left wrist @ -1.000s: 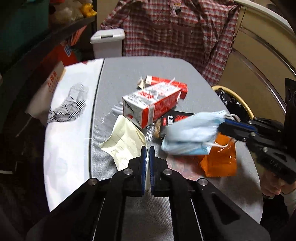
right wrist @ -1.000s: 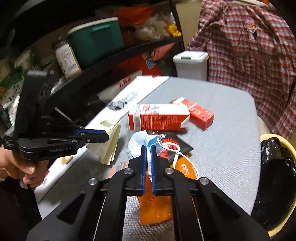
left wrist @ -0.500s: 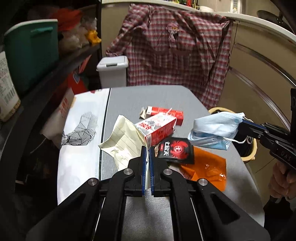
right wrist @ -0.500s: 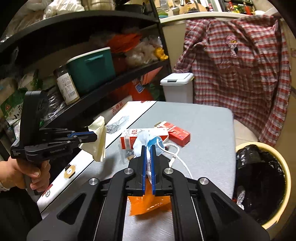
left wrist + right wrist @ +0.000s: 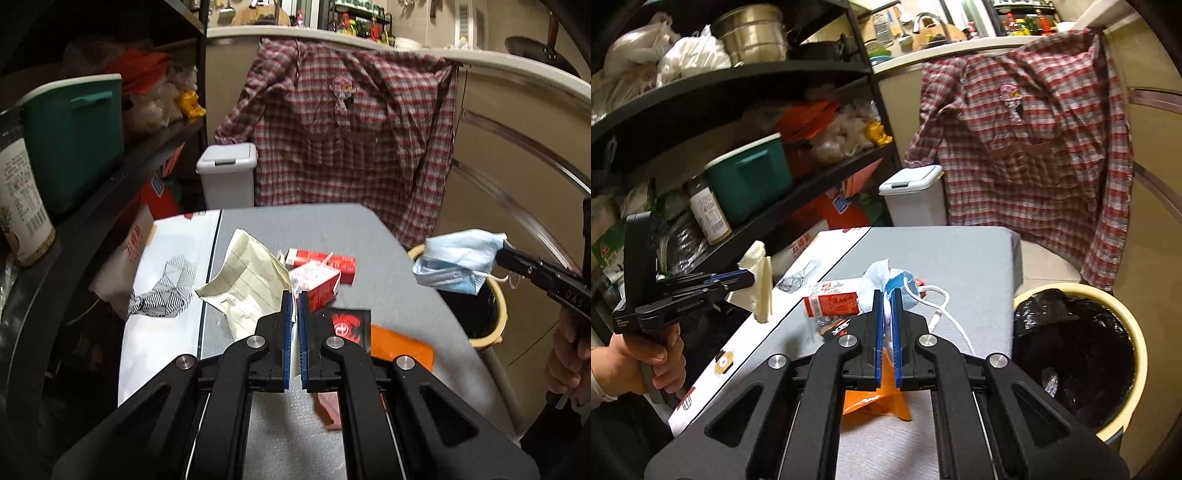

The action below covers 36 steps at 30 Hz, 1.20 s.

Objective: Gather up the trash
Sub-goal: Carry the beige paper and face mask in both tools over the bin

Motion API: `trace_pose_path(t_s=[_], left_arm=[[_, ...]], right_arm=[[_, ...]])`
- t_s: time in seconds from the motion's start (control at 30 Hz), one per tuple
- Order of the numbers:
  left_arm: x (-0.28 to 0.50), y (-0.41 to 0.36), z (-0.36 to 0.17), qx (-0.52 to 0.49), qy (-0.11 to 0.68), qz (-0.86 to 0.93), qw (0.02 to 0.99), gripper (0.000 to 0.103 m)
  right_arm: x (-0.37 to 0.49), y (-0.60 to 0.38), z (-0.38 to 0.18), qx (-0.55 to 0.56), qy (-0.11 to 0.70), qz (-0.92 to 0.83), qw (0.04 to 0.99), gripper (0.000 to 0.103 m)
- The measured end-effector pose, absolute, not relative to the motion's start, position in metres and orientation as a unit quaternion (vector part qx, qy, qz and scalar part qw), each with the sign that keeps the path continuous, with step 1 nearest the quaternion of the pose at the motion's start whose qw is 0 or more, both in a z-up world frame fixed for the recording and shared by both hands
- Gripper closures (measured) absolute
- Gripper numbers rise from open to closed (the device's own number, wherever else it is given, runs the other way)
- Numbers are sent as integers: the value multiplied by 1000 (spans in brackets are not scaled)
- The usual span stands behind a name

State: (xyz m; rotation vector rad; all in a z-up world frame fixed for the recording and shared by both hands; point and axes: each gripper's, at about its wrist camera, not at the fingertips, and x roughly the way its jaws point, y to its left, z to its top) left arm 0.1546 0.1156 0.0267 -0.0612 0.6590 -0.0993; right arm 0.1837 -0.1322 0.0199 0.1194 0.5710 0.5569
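While both grippers are lifted above the grey table (image 5: 388,266), the left gripper (image 5: 294,295) is clamped on a crumpled lined paper (image 5: 245,280). The right gripper (image 5: 885,295) is clamped on a blue face mask (image 5: 456,260), which hangs near the yellow bin (image 5: 1134,332) with a black bag. A red-white carton (image 5: 321,286), a black packet (image 5: 349,326) and an orange wrapper (image 5: 400,350) lie on the table.
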Motion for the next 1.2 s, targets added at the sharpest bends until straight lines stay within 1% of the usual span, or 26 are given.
trace_pose_path(t_s=[0.2,0.33,0.77,1.2], left_arm=[[153,113,44,-43,301,-45,952,99],[152,100,47,-31,296,-49,953,99],[153,61,46,-7,304,-63,951,99],[168,15,55,-15,308,-72,949,99]], right_arm=[[180,-155,26,70,270,255,926,98],[179,-170,29,77,265,242,930,98],[182,-216,40,85,253,191,945,98],[189,-252,47,91,246,156,952,98]])
